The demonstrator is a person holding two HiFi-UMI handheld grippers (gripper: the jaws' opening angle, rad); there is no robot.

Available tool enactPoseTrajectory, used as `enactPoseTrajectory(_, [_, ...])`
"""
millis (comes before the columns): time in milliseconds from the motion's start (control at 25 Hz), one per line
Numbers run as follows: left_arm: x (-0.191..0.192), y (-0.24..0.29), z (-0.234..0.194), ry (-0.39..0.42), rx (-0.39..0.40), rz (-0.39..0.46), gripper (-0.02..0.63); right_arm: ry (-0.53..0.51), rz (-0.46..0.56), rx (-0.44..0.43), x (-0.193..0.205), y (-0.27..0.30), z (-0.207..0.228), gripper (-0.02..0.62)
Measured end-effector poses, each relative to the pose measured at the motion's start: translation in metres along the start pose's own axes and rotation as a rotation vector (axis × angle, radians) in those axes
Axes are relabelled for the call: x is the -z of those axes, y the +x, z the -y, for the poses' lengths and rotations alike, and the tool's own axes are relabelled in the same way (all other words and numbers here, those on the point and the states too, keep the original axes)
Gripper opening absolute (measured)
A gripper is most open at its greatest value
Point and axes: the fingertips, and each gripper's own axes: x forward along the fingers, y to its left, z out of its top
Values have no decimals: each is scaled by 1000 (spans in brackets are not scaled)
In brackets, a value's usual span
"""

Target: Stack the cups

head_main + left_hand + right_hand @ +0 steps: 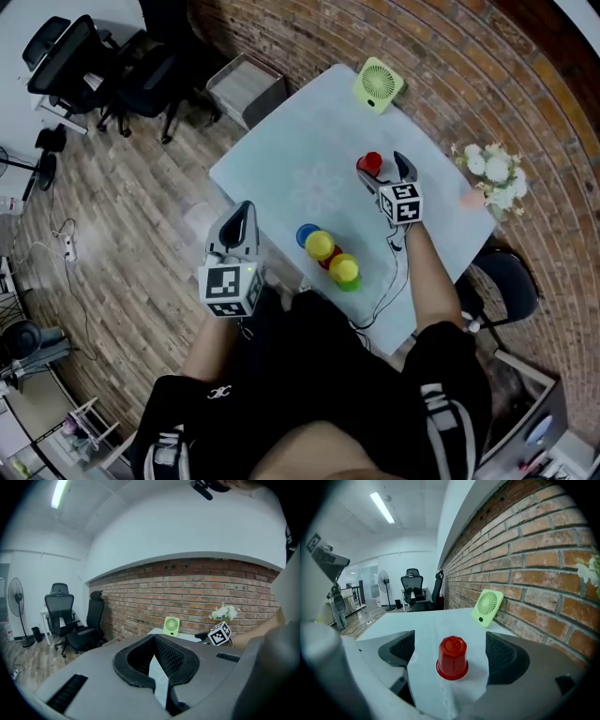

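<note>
Near the far right edge of the table (281,159), a red cup (452,657) stands upside down on its rim, right between the jaws of the right gripper (384,176). Those jaws are spread wide, with bare tabletop on either side of the cup, so neither ribbed black pad touches it. The cup is glossy plastic with a faceted, many-sided base turned upward and a flared rim below.

Toward the near edge lies a close cluster of other cups: a blue cup (305,234), a yellow cup (320,245) just beside it, and a second yellow one (344,268) seated on a green cup (349,283), with a bit of red showing between them.

The left gripper (242,217) hangs by the table's near left edge, well apart from the cups, its grey jaws drawn together at the tips with nothing between them.

A round, lime-green fan (378,83) stands at the far corner.
</note>
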Motion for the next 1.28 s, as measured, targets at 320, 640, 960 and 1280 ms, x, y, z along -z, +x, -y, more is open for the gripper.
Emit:
enactPoseTrajectory(320, [11, 0, -14, -13, -59, -23, 3, 40, -107, -8, 41, 34, 3, 453])
enactPoseTrajectory(640, [12, -2, -20, -21, -74, -26, 3, 37, -185, 32, 59, 46, 4, 272])
enactPoseTrajectory(960, [2, 2, -18, -16, -45, -12, 3, 62, -117, 60, 27, 30, 6, 264])
enactPoseTrajectory(1280, [-13, 5, 1, 0, 51, 26, 3, 16, -2, 112, -28, -26, 4, 264])
